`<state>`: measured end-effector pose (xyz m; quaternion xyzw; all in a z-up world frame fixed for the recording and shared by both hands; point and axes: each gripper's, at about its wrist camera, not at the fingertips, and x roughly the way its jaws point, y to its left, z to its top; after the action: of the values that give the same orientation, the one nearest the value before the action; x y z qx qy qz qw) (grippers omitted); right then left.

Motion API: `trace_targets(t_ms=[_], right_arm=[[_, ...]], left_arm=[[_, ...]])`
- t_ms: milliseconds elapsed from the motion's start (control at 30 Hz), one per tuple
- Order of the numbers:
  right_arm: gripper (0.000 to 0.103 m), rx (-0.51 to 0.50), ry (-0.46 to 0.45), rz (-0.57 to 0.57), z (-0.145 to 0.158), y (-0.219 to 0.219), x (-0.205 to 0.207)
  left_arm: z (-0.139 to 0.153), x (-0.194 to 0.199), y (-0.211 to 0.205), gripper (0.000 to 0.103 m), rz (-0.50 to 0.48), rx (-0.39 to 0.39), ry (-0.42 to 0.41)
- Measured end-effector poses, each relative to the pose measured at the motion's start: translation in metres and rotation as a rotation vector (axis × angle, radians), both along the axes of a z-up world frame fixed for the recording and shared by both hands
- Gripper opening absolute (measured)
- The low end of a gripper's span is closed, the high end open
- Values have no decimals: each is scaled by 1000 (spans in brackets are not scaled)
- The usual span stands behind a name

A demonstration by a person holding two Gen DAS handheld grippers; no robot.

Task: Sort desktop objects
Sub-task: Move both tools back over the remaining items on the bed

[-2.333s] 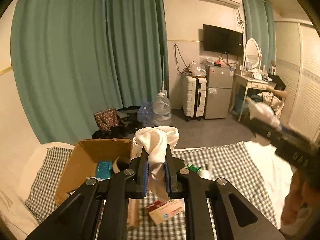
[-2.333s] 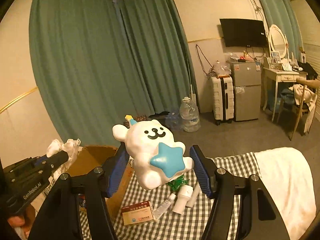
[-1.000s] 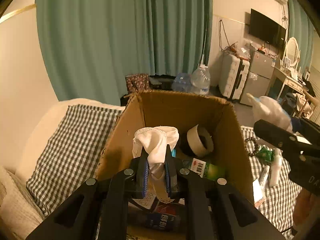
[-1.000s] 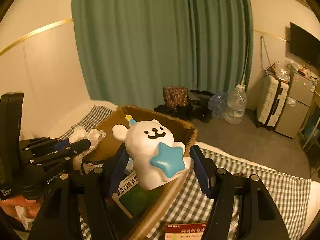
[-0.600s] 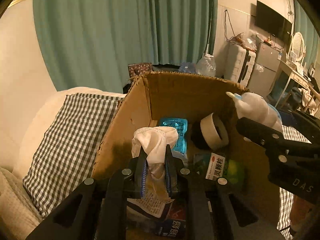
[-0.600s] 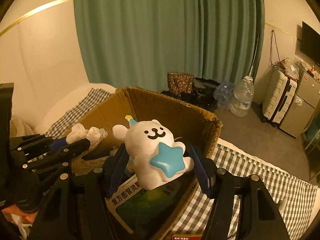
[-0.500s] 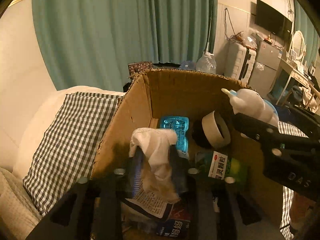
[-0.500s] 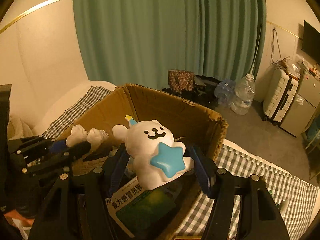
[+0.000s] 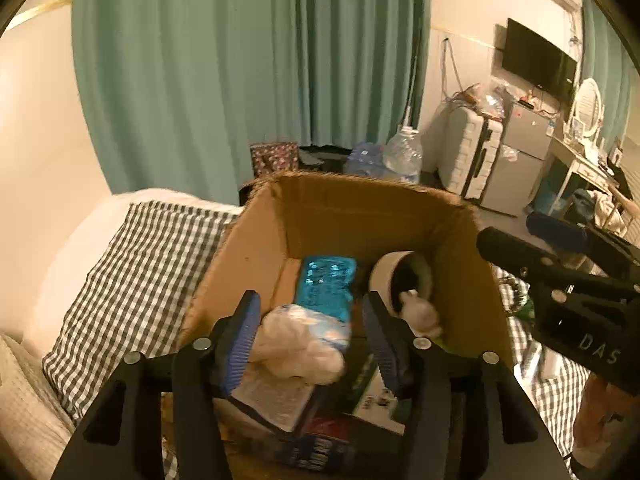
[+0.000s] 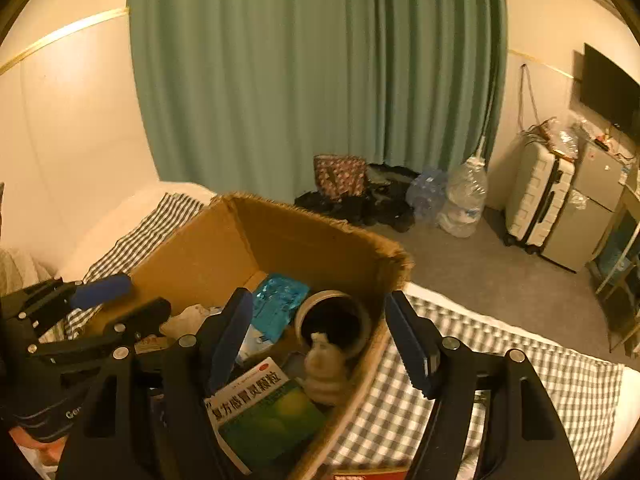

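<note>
Cardboard box [image 9: 256, 248], brown and open-topped, sits on a bed covered with a grey-and-white checked cloth [image 9: 120, 264], and both tongs hang over it. The left tongs [image 9: 312, 336] have just been opening: their blue-padded fingers [image 9: 240, 340] stand apart, and the crumpled white cloth [image 9: 298, 344] lies loose between them inside the near left part of the box — blurred, and not pinched by either pad. Just beyond it lies a shiny turquoise foil packet [image 9: 326, 282], flat on the box floor toward the far wall.

The right tongs [image 10: 320, 340] have also just been opening; their fingers are spread wide with nothing pressed between them. Below the gap, the white plush toy [image 10: 326, 368] is inside the box at its right side, blurred, its top just in front of a roll of beige tape [image 10: 334, 320] that stands on edge with its dark hole facing the camera. A green-and-white medicine carton [image 10: 260, 412] with printed characters lies to the near left of the toy. In the left wrist view the toy [image 9: 418, 312] shows at the box's right wall, beside the tape roll [image 9: 400, 280].

Each tool appears in the other's view — the left one [image 10: 116, 300] at the box's left rim, the right one [image 9: 532, 244] at its right rim.
</note>
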<state>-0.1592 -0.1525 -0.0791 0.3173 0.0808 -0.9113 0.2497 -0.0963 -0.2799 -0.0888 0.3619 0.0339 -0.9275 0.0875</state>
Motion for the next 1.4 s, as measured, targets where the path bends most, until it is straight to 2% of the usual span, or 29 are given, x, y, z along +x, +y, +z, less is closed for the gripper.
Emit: trace_targets(t_ms=[133,233,300,367,433,533,733,833,1033,1233,1400], right_arm=[[70,-16,16,-44,14,23,8],[71,-27,35,-78,26,45,16],[72,-32,49,-101,34,61,22],[73,-37,60,-123,41,77,27],[74,-43,70,-148,49,95,32],[76,-56,71,-191,59,120,40],[85,-73,114,-236,76,156,62],[95,-81,120,-268,83,178,70],[103,-104,139,-304,93,214,87],[103,-117,131,-327,92,248,92],[103,-144,105,-355,82,276,89]], left_arm=[[14,6,20,64,-34,-19,32],[24,12,33,78,-51,-27,60],[31,16,41,81,-54,-23,79],[38,20,50,93,-59,-12,101],[44,23,59,98,-54,5,120],[53,26,77,98,-63,41,134],[72,41,117,103,-125,-16,191],[75,46,136,103,-162,-33,202],[69,45,171,103,-245,-62,151],[63,40,199,103,-328,-81,112],[51,37,225,103,-429,-177,69]])
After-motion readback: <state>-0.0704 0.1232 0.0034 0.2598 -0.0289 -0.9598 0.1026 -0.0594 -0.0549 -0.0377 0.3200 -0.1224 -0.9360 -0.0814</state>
